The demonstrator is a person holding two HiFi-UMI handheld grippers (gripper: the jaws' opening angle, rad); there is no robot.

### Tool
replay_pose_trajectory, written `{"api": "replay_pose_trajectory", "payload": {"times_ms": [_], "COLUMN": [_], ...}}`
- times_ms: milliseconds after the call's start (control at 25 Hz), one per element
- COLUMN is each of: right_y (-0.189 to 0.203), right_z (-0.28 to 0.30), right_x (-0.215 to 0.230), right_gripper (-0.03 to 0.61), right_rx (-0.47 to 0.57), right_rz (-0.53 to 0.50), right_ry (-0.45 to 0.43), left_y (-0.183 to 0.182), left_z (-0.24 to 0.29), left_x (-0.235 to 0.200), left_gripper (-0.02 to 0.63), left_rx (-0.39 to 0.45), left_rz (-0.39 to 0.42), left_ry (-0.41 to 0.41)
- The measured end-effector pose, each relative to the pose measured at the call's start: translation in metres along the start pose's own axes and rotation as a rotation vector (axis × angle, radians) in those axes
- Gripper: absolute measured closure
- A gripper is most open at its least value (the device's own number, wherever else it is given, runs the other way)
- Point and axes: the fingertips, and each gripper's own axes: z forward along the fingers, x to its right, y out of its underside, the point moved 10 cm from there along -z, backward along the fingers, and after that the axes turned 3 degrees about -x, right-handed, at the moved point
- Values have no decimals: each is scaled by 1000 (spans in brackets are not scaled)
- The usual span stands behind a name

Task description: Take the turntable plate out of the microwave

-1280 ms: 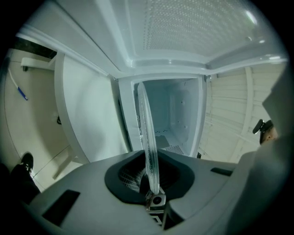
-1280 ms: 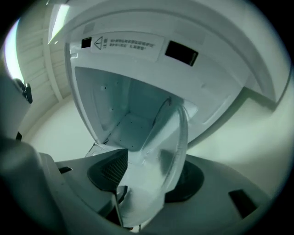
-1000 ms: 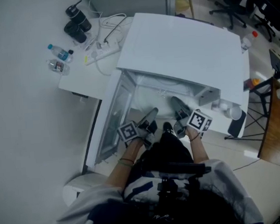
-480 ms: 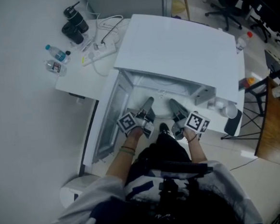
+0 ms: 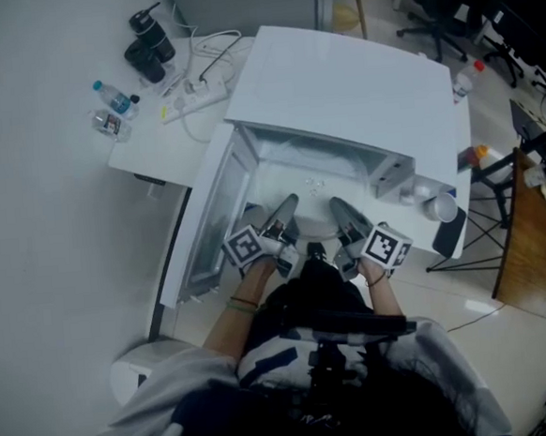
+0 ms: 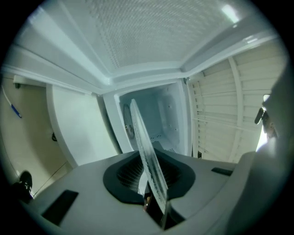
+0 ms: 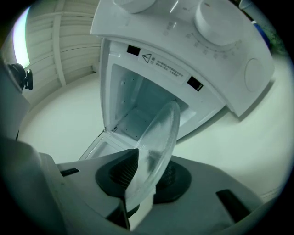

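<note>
Gripping opposite edges of the turntable plate (image 7: 161, 133) just outside the microwave's (image 5: 347, 84) mouth steadies it: left tongs (image 5: 286, 207) clamped on its rim, right tongs (image 5: 340, 207) easing open with the rim between them.

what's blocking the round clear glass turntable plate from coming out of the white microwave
Nothing visible does. The round clear glass turntable plate is at the mouth of the white microwave, whose door is swung wide open to one side, off the plate's way out.
</note>
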Motion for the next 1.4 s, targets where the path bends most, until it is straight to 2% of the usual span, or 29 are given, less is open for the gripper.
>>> {"api": "replay_pose_trajectory", "payload": {"times_ms": [120, 440, 840, 1240, 1400], "right_y": [13, 44, 46, 30, 28], "right_z": [-13, -41, -73, -143, -174], "right_x": [-12, -44, -65, -56, -48], "right_gripper": [485, 482, 480, 480, 482], "right_rx": [-6, 11, -47, -138, -161], "right_rz": [-24, -29, -83, -90, -100], "right_ry": [-10, -65, -133, -228, -227], "left_y": [10, 30, 62, 144, 177], "left_z": [-19, -65, -88, -86, -84], "left_x": [10, 43, 79, 121, 132], "left_gripper": [572, 575, 577, 577, 577], "left_rx": [5, 39, 127, 234, 255], "left_rz": [-9, 35, 58, 108, 127], "left_ry": [-7, 7, 39, 13, 27]}}
